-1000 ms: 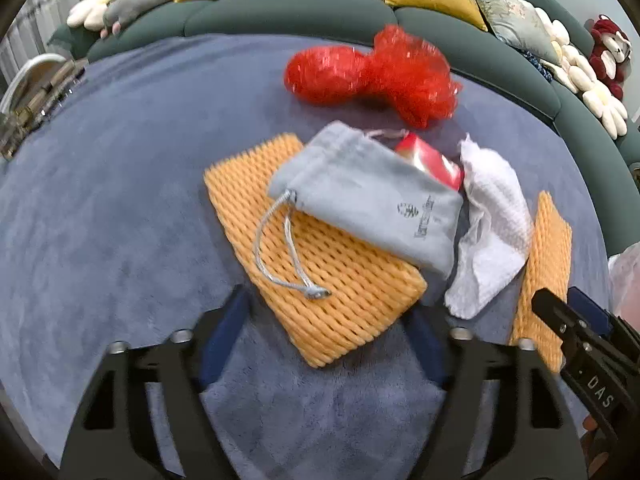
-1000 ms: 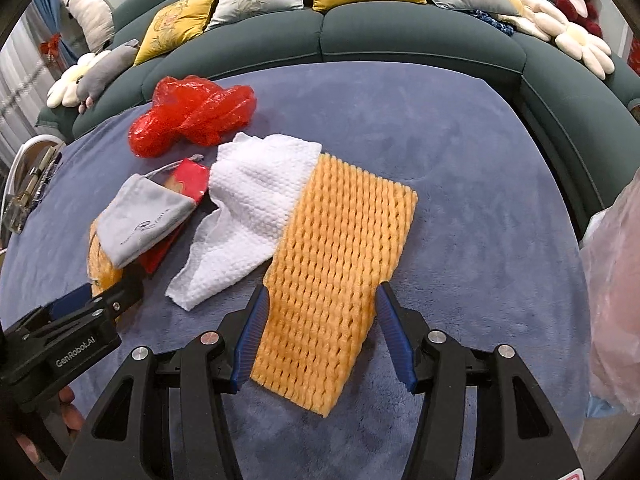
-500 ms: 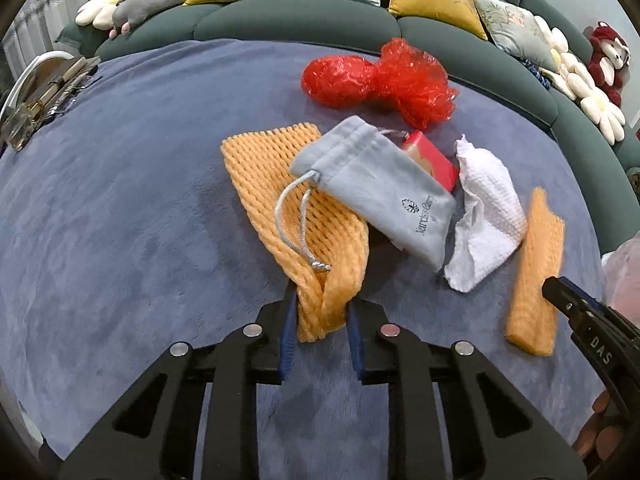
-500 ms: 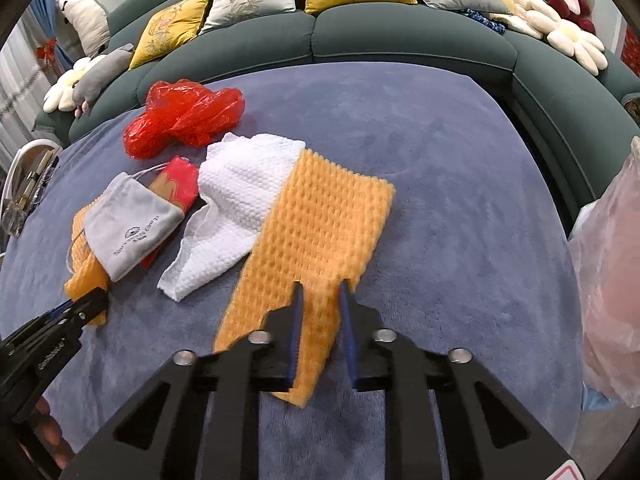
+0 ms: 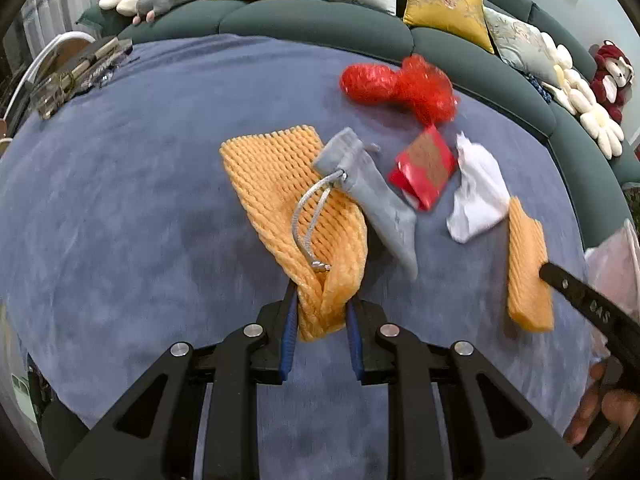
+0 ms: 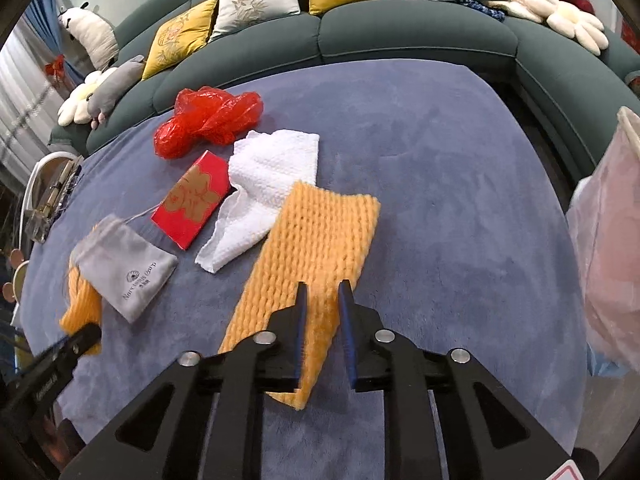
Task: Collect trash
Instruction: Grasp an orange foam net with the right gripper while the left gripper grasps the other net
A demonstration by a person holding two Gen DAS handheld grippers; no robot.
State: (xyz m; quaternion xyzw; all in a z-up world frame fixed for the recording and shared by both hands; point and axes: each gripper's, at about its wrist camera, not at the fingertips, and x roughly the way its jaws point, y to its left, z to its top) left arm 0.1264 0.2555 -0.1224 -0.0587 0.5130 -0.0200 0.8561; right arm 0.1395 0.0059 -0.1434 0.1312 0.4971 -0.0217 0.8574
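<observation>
Left claw (image 5: 322, 322): pinching the bunched near end of one orange foam net (image 5: 288, 200), its fingers having closed on it.
Grey pouch (image 5: 376, 204): draped over that net's right edge.
Right claw (image 6: 323, 330): gripping the second orange foam net (image 6: 320, 236), after easing slightly wider.
Tabletop (image 6: 460, 168): blue-grey plush; carries a red envelope (image 6: 192, 200), white paper towel (image 6: 268, 176) and red plastic bag (image 6: 208, 120).
Pink bag (image 6: 612, 240): at the right edge.
</observation>
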